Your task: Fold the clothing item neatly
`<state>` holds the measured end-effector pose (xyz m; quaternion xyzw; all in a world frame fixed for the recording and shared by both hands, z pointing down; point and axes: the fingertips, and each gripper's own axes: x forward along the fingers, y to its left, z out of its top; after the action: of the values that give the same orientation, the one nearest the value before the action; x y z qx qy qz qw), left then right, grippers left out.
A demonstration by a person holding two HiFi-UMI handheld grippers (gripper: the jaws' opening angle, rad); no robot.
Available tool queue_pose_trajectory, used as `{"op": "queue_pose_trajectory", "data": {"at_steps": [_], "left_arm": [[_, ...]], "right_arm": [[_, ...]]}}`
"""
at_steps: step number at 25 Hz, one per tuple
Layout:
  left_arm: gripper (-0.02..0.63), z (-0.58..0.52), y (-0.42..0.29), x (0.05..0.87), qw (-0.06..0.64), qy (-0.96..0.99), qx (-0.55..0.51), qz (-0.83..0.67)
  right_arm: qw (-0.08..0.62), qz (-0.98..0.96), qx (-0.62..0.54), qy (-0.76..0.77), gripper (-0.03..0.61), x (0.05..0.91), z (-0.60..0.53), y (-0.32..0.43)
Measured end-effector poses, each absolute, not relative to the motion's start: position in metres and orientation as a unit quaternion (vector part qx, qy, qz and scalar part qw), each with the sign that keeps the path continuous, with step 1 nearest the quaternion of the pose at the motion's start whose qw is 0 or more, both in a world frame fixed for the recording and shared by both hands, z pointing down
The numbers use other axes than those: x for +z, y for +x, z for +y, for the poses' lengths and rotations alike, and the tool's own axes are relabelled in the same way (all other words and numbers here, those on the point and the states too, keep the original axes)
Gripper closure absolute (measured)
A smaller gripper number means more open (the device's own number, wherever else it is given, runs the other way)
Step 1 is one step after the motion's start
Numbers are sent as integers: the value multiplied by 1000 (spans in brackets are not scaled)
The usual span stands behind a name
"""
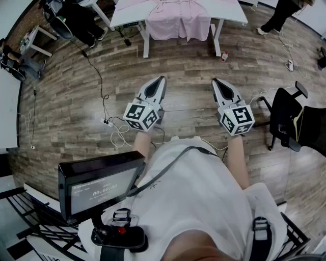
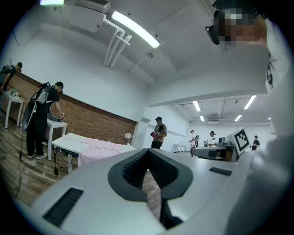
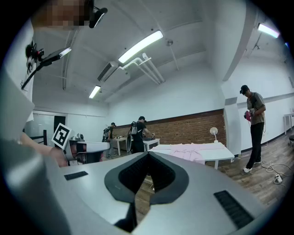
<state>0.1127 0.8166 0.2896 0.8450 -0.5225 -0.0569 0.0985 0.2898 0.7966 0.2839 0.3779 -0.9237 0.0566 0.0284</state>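
Note:
A pink garment (image 1: 178, 20) lies spread on a white table (image 1: 232, 11) at the far side of the room, hanging over its front edge. It also shows as a pink heap (image 2: 108, 148) in the left gripper view and as a flat pink sheet (image 3: 186, 151) in the right gripper view. My left gripper (image 1: 159, 80) and right gripper (image 1: 216, 82) are held level over the wooden floor, well short of the table. Both are shut with nothing between the jaws.
Cables (image 1: 118, 133) trail across the wooden floor near my feet. A black chair (image 1: 285, 120) stands at the right, a monitor (image 1: 99, 186) at the lower left. Other people stand about: one by a side table (image 2: 41, 119), one by the brick wall (image 3: 251, 128).

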Motion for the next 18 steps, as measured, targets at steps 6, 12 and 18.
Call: {"op": "queue_pose_trajectory", "data": {"at_steps": [6,12,18], "left_arm": [[612,826,116,289,99,844,-61,-523],[612,834,118,289,100,842,-59,-527],[612,836,118,289,97,839,-57,-533]], "right_arm": [[21,-924,56,377,575,281,805,290],[4,-922,66,381,575,278,808,298],[8,-925,71,373,575,282,811,299]]}}
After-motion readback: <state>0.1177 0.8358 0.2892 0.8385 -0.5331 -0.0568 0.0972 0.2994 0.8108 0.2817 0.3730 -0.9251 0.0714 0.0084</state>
